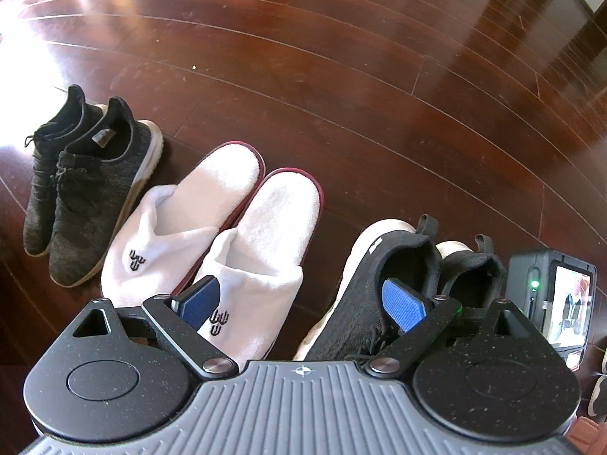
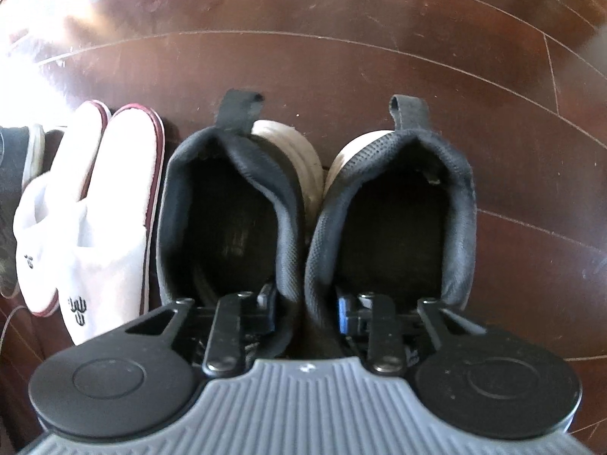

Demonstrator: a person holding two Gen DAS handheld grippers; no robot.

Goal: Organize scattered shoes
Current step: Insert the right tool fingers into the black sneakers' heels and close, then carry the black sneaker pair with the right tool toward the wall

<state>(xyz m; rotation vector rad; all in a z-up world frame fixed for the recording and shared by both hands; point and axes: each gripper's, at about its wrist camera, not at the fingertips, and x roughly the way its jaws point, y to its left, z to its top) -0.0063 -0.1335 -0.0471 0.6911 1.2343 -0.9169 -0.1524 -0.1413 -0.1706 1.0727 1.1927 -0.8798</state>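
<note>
Three pairs stand in a row on the floor, heels away from me. Dark grey knit sneakers (image 1: 87, 189) are at the left, white slippers with maroon soles (image 1: 212, 227) in the middle, black sneakers with white soles (image 1: 379, 295) at the right. My left gripper (image 1: 303, 301) hangs open above the gap between slipper and black sneaker, holding nothing. In the right wrist view my right gripper (image 2: 307, 307) has one finger inside each black sneaker (image 2: 227, 208), shut on their two touching inner collars. The slippers (image 2: 95, 227) lie just to the left.
Dark wooden floor (image 1: 341, 76) stretches beyond the heels, with sun glare at the far left. The camera body of the right gripper (image 1: 550, 295) sits beside the black sneakers. A pale object (image 1: 599, 394) shows at the lower right edge.
</note>
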